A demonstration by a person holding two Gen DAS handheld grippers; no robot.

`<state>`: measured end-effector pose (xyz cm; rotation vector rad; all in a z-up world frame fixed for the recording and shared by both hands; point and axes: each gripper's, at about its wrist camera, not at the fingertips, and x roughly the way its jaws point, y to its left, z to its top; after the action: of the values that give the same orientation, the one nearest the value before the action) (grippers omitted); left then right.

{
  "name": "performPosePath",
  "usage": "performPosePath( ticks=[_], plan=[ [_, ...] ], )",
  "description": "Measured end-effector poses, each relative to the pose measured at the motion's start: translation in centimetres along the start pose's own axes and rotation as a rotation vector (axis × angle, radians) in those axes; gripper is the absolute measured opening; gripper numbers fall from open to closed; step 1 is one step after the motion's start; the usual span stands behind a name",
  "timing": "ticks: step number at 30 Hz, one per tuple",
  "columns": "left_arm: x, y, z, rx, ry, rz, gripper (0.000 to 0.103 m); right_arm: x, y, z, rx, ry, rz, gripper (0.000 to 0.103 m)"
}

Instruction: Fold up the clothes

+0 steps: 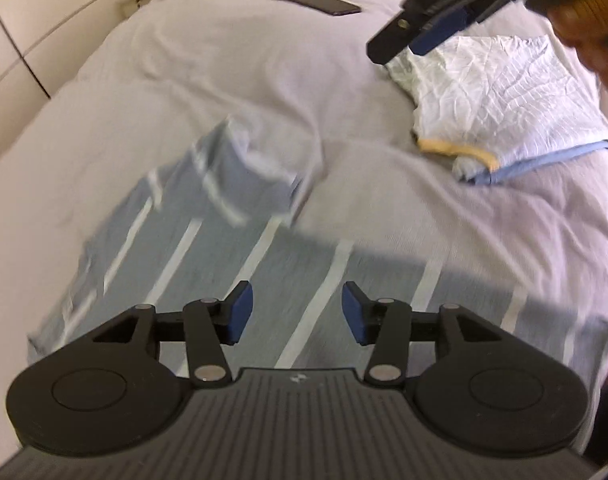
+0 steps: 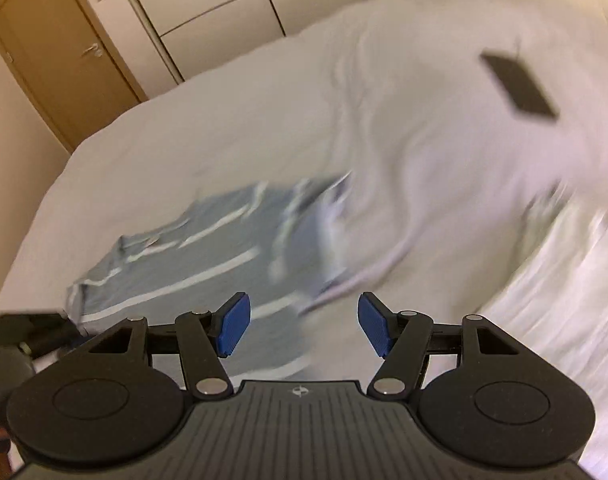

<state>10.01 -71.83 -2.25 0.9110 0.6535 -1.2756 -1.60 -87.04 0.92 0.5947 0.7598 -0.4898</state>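
Note:
A grey-blue shirt with white stripes (image 1: 208,240) lies spread on the white bed, one corner folded over. My left gripper (image 1: 294,312) hovers open and empty over its near part. The shirt also shows blurred in the right wrist view (image 2: 208,256). My right gripper (image 2: 300,328) is open and empty above the bed beside the shirt's right edge. In the left wrist view the right gripper (image 1: 408,44) is at the top right, over a folded pale crinkled garment (image 1: 504,100) with yellow and blue edges.
A dark phone (image 1: 318,2) lies on the bed sheet (image 1: 244,80) at the far side; it also shows in the right wrist view (image 2: 518,86). Wardrobe doors (image 2: 208,8) and a wooden door (image 2: 60,56) stand beyond the bed's left edge.

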Motion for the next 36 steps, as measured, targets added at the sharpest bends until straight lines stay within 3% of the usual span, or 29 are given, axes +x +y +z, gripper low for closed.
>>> performPosePath(
  ticks=[5,7,9,12,16,19,26,27,28,29,33,36],
  plan=[
    [0.8,-1.5,2.7,-0.026,0.002,0.017,0.043,-1.4,-5.6,3.1,0.050,0.017,-0.015,0.063],
    [1.1,-2.2,3.1,-0.011,-0.016,0.038,0.041,-1.8,-6.1,3.8,0.054,0.016,-0.005,0.061],
    [2.2,-2.8,3.5,0.012,-0.028,0.062,0.041,-1.9,-6.3,4.6,0.040,0.017,0.001,0.048],
    [3.9,-3.7,4.1,0.046,-0.043,0.104,0.041,-1.9,-6.2,5.9,0.035,0.034,0.029,0.040],
    [7.1,-3.8,5.2,0.065,-0.034,0.130,0.039,-0.3,-5.8,8.1,-0.037,0.081,0.065,0.040],
    [9.7,-3.4,6.1,0.061,-0.018,0.168,0.032,2.1,-5.7,9.8,-0.096,0.122,0.103,0.040],
    [16.0,-4.5,7.9,0.140,0.068,0.244,0.031,11.2,-5.6,14.0,-0.232,0.238,0.230,0.040],
    [16.6,-4.7,8.0,0.141,0.079,0.249,0.027,12.6,-5.8,14.5,-0.248,0.254,0.247,0.040],
    [17.1,-4.8,8.1,0.141,0.089,0.253,0.012,13.9,-5.9,15.1,-0.262,0.269,0.262,0.041],
    [17.2,-4.7,8.2,0.116,0.089,0.253,0.003,15.1,-6.0,15.5,-0.273,0.282,0.275,0.041],
    [15.9,-3.6,8.2,-0.058,0.022,0.263,0.002,19.5,-5.9,16.7,-0.295,0.325,0.328,0.041],
    [15.1,-3.2,8.0,-0.120,-0.027,0.256,0.001,22.5,-5.6,17.1,-0.295,0.356,0.374,0.041]
  ],
)
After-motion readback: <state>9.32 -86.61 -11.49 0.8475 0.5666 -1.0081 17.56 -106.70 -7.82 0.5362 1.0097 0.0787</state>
